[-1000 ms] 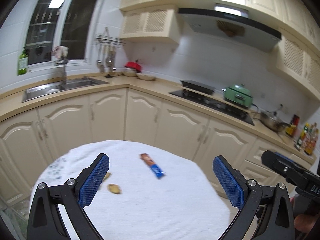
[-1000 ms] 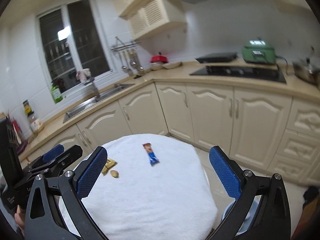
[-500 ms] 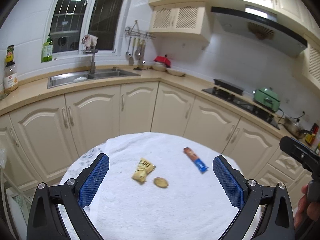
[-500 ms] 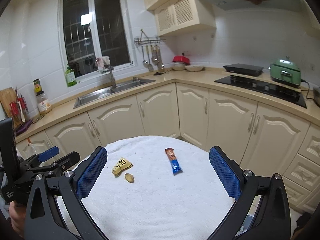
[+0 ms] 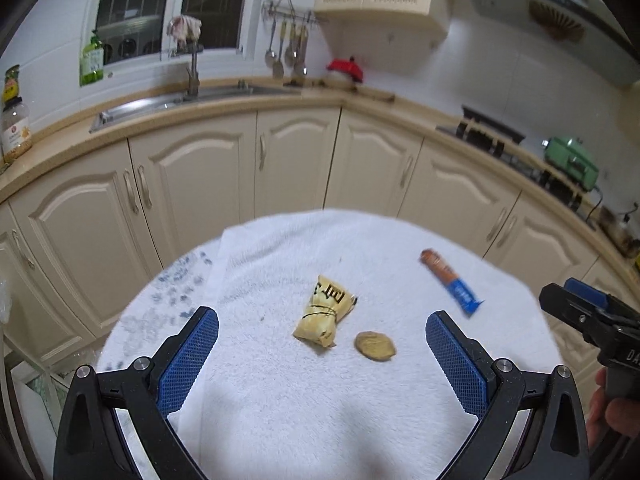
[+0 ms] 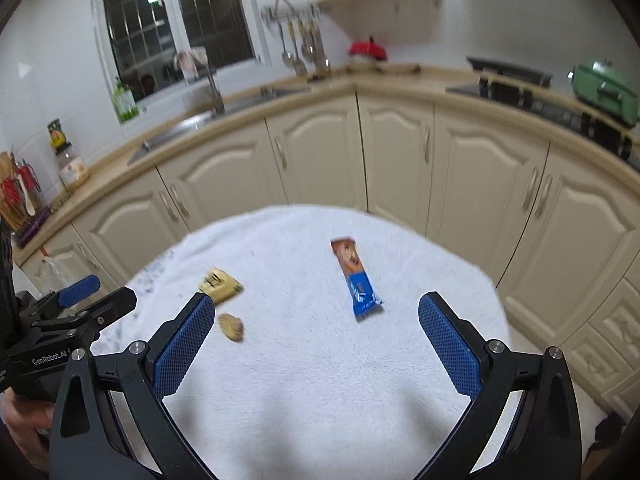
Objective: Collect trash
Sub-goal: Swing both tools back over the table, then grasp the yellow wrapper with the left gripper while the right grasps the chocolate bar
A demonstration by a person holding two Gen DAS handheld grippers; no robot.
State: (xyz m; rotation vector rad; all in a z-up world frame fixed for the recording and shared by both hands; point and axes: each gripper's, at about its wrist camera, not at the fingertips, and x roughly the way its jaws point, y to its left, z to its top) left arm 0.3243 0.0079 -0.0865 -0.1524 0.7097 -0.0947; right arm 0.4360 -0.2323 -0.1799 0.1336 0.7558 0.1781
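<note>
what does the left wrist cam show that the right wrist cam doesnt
Only the left wrist view shows the range hood at upper right. Only the right wrist view shows the red utensils at far left. Both show the yellow packet, the small brown scrap and the orange-and-blue wrapper on the white towel, with each gripper open and empty.

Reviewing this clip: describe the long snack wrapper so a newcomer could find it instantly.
Start at the round table under the white towel in front of the cream cabinets. Three pieces of trash lie there; the bar wrapper lies alone on the right side. It is long and flat, brown at the far end and blue at the near one.
</note>
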